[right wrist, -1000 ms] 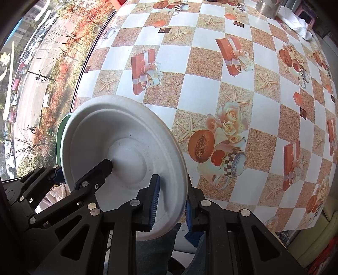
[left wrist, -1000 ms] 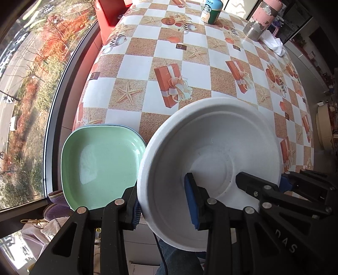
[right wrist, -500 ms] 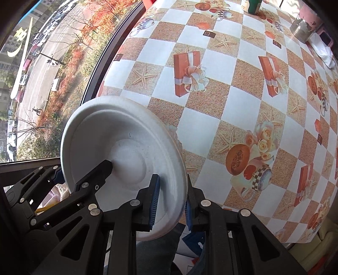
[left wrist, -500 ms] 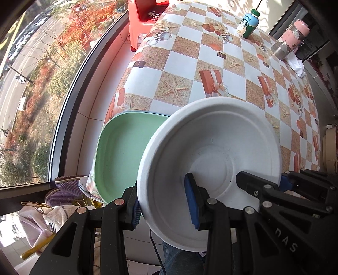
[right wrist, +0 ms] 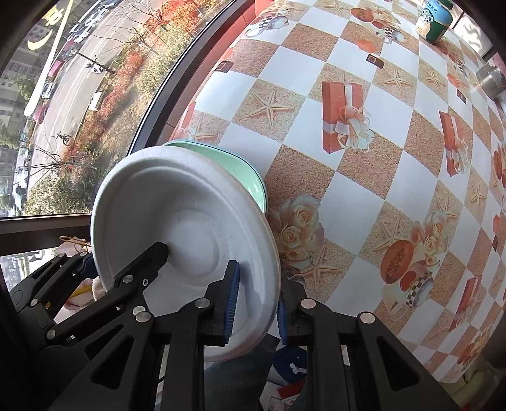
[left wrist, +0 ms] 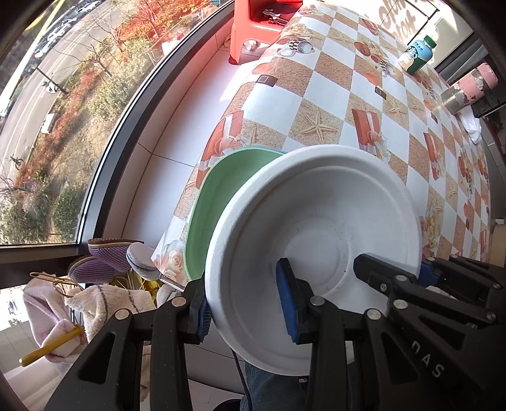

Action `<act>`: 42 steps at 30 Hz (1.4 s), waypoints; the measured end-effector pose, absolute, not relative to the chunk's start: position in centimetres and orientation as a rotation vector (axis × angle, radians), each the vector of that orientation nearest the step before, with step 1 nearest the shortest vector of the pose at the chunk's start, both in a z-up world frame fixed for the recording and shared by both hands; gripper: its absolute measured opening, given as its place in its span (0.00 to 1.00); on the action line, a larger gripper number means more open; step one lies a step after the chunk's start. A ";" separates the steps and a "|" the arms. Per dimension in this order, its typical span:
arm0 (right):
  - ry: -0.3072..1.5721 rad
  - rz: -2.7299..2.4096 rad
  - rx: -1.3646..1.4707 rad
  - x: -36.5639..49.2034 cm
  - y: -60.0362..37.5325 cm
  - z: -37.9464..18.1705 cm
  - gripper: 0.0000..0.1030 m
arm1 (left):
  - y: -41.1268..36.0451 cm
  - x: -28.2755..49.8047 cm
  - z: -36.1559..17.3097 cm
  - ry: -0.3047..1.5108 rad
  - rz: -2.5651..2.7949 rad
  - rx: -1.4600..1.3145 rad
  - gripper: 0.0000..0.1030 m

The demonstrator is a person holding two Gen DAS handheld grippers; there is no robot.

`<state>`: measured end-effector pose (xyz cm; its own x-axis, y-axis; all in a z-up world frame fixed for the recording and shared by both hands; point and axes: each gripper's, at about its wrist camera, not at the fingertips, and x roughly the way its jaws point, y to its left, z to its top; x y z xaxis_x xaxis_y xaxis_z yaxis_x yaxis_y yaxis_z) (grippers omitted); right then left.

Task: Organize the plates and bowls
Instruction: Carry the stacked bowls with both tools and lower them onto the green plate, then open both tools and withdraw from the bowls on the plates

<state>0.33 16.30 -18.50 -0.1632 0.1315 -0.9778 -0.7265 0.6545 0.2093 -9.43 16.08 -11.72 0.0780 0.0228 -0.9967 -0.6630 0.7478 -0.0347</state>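
A white bowl (left wrist: 316,221) is held by both grippers off the near edge of the table. My left gripper (left wrist: 243,306) is shut on its left rim, and my right gripper (right wrist: 256,308) is shut on its right rim. The bowl also shows in the right wrist view (right wrist: 177,221). A green plate (left wrist: 215,196) lies at the table's near left corner, behind the bowl and partly hidden by it. It also shows in the right wrist view (right wrist: 234,167).
The table has a checkered cloth (right wrist: 363,177). A green-capped bottle (left wrist: 416,57) and a pink cup (left wrist: 468,88) stand at the far end. A red stool (left wrist: 265,22) stands beyond the table. Slippers and cloths (left wrist: 95,278) lie below by the window.
Both grippers have pulled back and up with the white bowl. The table and green plate now look farther away, and the floor by the window has come into view.
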 end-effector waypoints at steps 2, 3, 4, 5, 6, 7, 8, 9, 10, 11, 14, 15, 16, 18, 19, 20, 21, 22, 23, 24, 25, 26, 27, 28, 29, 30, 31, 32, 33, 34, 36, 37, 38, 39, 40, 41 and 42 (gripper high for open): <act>1.560 0.823 -0.504 0.3 16.8 -18.9 0.23 | 16.5 -9.6 -12.0 1.416 0.565 -0.576 0.38; 1.562 0.825 -0.503 0.2 17.0 -19.0 0.23 | 16.6 -9.6 -12.2 1.417 0.569 -0.582 0.38; 1.563 0.828 -0.504 0.2 17.2 -19.2 0.23 | 16.8 -9.6 -12.3 1.418 0.571 -0.588 0.38; 1.563 0.830 -0.506 0.1 17.4 -19.4 0.23 | 16.9 -9.6 -12.5 1.418 0.573 -0.592 0.38; 1.563 0.830 -0.506 0.2 17.6 -19.6 0.23 | 17.1 -9.5 -12.7 1.419 0.575 -0.595 0.38; 1.562 0.830 -0.506 0.2 17.8 -19.9 0.23 | 17.3 -9.5 -12.9 1.419 0.577 -0.602 0.38; 1.562 0.830 -0.503 0.2 17.8 -19.9 0.23 | 17.4 -9.4 -13.1 1.420 0.578 -0.610 0.38; 1.558 0.830 -0.499 0.3 17.9 -20.0 0.23 | 17.6 -9.4 -13.4 1.423 0.579 -0.617 0.38; 1.554 0.830 -0.497 0.4 18.1 -20.2 0.23 | 17.8 -9.4 -13.7 1.426 0.581 -0.621 0.38; 1.550 0.830 -0.497 0.5 18.2 -20.3 0.23 | 17.9 -9.3 -13.9 1.428 0.582 -0.624 0.38; 1.548 0.833 -0.500 0.6 18.8 -21.0 0.23 | 18.3 -9.2 -14.7 1.428 0.586 -0.629 0.39; 1.547 0.832 -0.502 0.6 19.0 -21.2 0.23 | 18.4 -9.2 -14.8 1.429 0.589 -0.624 0.41; 1.544 0.829 -0.512 0.6 19.2 -21.4 0.23 | 18.5 -9.2 -15.0 1.430 0.590 -0.617 0.44; 1.533 0.827 -0.536 0.7 19.3 -21.5 0.23 | 18.5 -9.3 -14.9 1.424 0.592 -0.601 0.49; 1.528 0.831 -0.543 0.5 19.0 -21.5 0.23 | 18.5 -9.4 -14.8 1.418 0.591 -0.595 0.49; 1.526 0.836 -0.548 0.5 19.0 -21.4 0.23 | 18.4 -9.5 -14.7 1.420 0.591 -0.590 0.49; 1.520 0.828 -0.562 0.6 18.9 -21.2 0.30 | 18.4 -9.5 -14.7 1.423 0.589 -0.584 0.50; 1.506 0.806 -0.580 0.7 18.8 -21.0 0.36 | 18.3 -9.5 -14.5 1.421 0.584 -0.578 0.51; 1.493 0.786 -0.592 0.9 18.6 -20.8 0.49 | 18.2 -9.6 -14.3 1.412 0.578 -0.574 0.57; 1.485 0.777 -0.587 1.2 18.2 -20.6 0.58 | 18.1 -9.7 -14.0 1.400 0.580 -0.561 0.62; 1.485 0.776 -0.571 1.5 17.9 -20.3 0.62 | 18.0 -9.8 -13.6 1.389 0.604 -0.527 0.78; 1.487 0.773 -0.560 1.8 17.5 -20.1 0.62 | 18.0 -9.9 -13.2 1.379 0.627 -0.496 0.90; 1.487 0.765 -0.554 2.1 17.0 -19.7 0.62 | 18.0 -10.0 -13.0 1.376 0.629 -0.482 0.95; 1.483 0.760 -0.551 2.3 16.5 -19.3 0.65 | 17.9 -10.0 -12.7 1.374 0.619 -0.482 1.00; 1.480 0.760 -0.543 2.5 16.2 -18.9 0.73 | 17.8 -10.1 -12.6 1.377 0.605 -0.483 1.00; 1.472 0.766 -0.525 2.7 15.9 -18.5 1.00 | 17.7 -10.1 -12.4 1.377 0.585 -0.486 1.00; 1.460 0.777 -0.503 2.7 15.5 -17.9 1.00 | 17.6 -10.1 -12.2 1.376 0.569 -0.484 1.00; 1.454 0.790 -0.488 2.7 15.3 -17.4 1.00 | 17.3 -10.0 -11.8 1.379 0.564 -0.470 1.00; 1.452 0.802 -0.484 2.6 15.0 -17.0 1.00 | 16.9 -10.0 -11.5 1.378 0.551 -0.456 1.00; 1.444 0.805 -0.487 2.4 14.8 -16.5 1.00 | 16.5 -10.0 -11.0 1.375 0.537 -0.443 1.00; 1.423 0.797 -0.505 2.1 14.2 -15.3 1.00 | 15.9 -10.1 -10.1 1.363 0.524 -0.420 1.00; 1.416 0.795 -0.515 1.8 14.2 -14.9 1.00 | 15.6 -10.1 -9.7 1.360 0.514 -0.412 1.00; 1.417 0.793 -0.523 1.5 14.1 -14.6 1.00 | 15.3 -10.2 -9.4 1.360 0.505 -0.408 1.00; 1.422 0.793 -0.526 1.4 13.9 -14.0 1.00 | 15.1 -10.2 -9.1 1.360 0.500 -0.407 1.00; 1.428 0.792 -0.524 1.2 13.8 -13.8 1.00 | 14.9 -10.3 -8.9 1.362 0.501 -0.409 1.00; 1.432 0.789 -0.518 0.9 13.8 -13.7 1.00 | 14.8 -10.4 -8.7 1.363 0.505 -0.414 1.00; 1.433 0.784 -0.509 0.8 13.5 -13.6 1.00 | 14.7 -10.5 -8.4 1.359 0.513 -0.423 1.00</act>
